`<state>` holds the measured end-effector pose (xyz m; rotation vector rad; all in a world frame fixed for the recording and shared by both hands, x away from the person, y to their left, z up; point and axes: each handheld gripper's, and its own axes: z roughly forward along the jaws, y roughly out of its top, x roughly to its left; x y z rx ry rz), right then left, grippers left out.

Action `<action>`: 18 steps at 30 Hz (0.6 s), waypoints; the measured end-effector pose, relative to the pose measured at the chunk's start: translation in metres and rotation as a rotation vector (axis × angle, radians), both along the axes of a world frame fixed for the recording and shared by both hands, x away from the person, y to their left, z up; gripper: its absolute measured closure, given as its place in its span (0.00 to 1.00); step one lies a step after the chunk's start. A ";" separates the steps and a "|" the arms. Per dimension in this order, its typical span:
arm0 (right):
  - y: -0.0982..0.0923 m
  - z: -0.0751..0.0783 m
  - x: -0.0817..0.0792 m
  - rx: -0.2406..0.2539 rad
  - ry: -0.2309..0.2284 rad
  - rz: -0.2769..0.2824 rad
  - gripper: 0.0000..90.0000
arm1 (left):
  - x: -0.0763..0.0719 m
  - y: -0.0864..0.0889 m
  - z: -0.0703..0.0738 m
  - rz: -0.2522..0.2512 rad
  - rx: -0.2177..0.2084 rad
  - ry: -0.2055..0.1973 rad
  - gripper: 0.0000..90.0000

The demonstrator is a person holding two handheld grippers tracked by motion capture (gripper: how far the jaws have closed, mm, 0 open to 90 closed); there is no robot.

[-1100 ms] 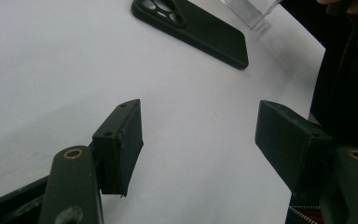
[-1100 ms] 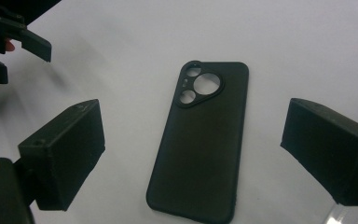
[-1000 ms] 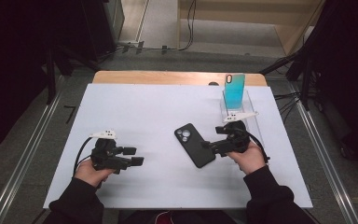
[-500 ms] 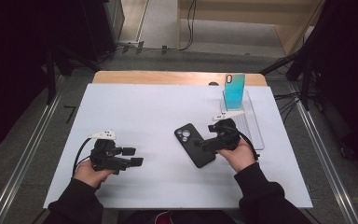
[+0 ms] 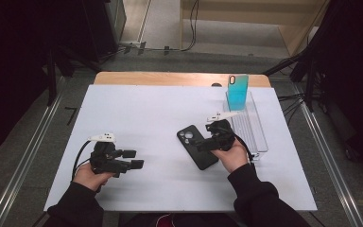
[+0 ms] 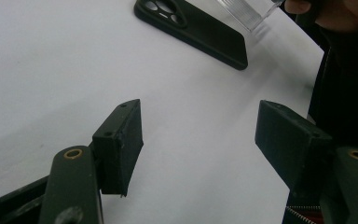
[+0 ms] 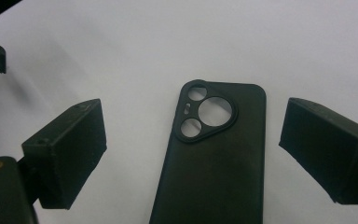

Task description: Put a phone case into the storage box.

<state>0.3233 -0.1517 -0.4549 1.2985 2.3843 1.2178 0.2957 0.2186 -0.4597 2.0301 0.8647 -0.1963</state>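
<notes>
Between spread right tongs (image 7: pixel 193 158): black phone case (image 7: pixel 214 158), untouched, flat.

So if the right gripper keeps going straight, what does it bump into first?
Probably the black phone case: it lies flat on the white table between the right gripper's open fingers, not yet touched.

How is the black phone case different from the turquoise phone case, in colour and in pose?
The black phone case lies flat on the white table, camera cutout up; the turquoise phone case stands upright in the clear tray. The black one is dark and matte, the turquoise one bright. Both have a camera opening at one corner.
</notes>
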 end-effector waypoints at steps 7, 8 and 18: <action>0.008 -0.010 0.004 -0.022 0.012 0.001 0.06 | 0.000 0.001 0.000 0.002 -0.001 0.002 0.36; 0.007 -0.011 0.004 -0.024 0.013 0.001 0.06 | 0.000 0.001 0.000 0.003 0.000 0.002 0.36; 0.007 -0.019 0.003 -0.014 0.004 -0.015 0.06 | 0.000 0.001 0.000 0.002 0.000 0.001 0.36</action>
